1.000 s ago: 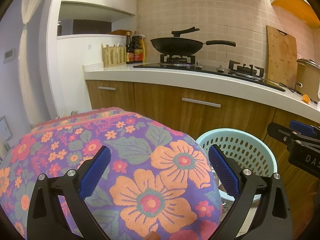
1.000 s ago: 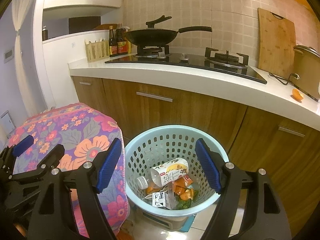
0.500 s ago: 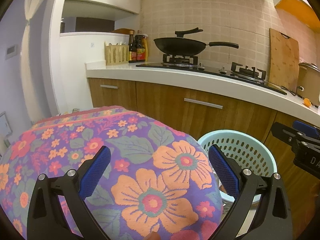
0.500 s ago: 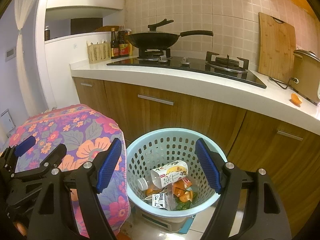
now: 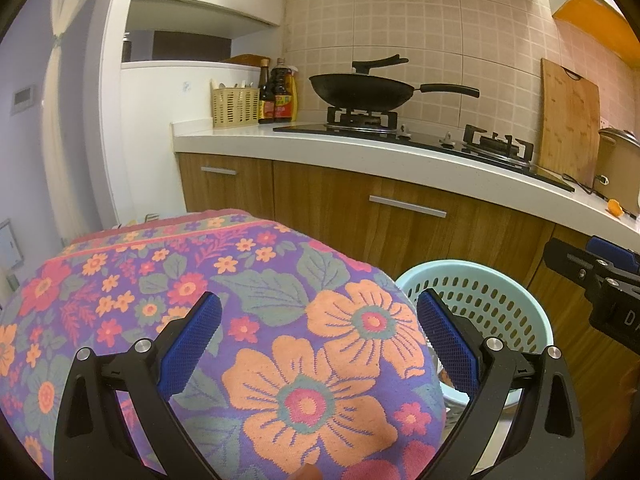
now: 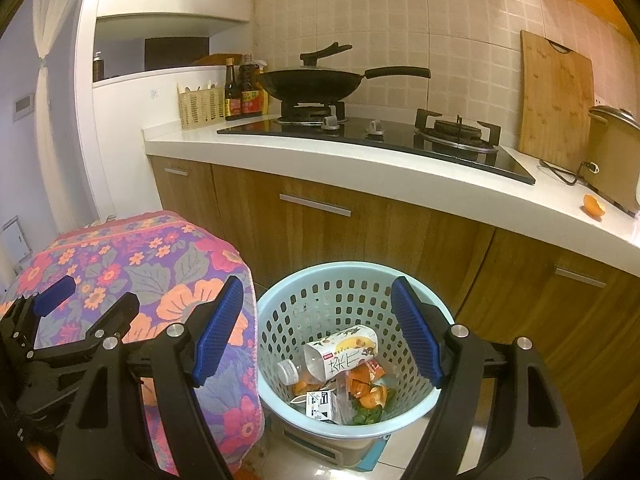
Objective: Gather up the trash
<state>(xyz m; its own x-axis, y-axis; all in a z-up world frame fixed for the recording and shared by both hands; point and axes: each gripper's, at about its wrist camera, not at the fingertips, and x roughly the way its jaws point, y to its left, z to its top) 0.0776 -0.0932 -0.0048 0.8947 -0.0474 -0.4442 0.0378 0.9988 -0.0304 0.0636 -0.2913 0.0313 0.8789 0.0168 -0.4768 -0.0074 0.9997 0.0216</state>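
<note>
From the left wrist, the left gripper [image 5: 318,338] hung spread wide and empty over a floral cloth [image 5: 224,320], the pale blue basket [image 5: 496,300] just beside it. From the right wrist, the right gripper [image 6: 316,332] gaped empty above that basket [image 6: 280,320], which held a bottle [image 6: 340,354], carton [image 6: 320,404] and orange peels [image 6: 370,390].

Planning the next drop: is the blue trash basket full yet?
Not full. The basket holds a bottle, carton and peels at the bottom only; its upper walls are bare.
</note>
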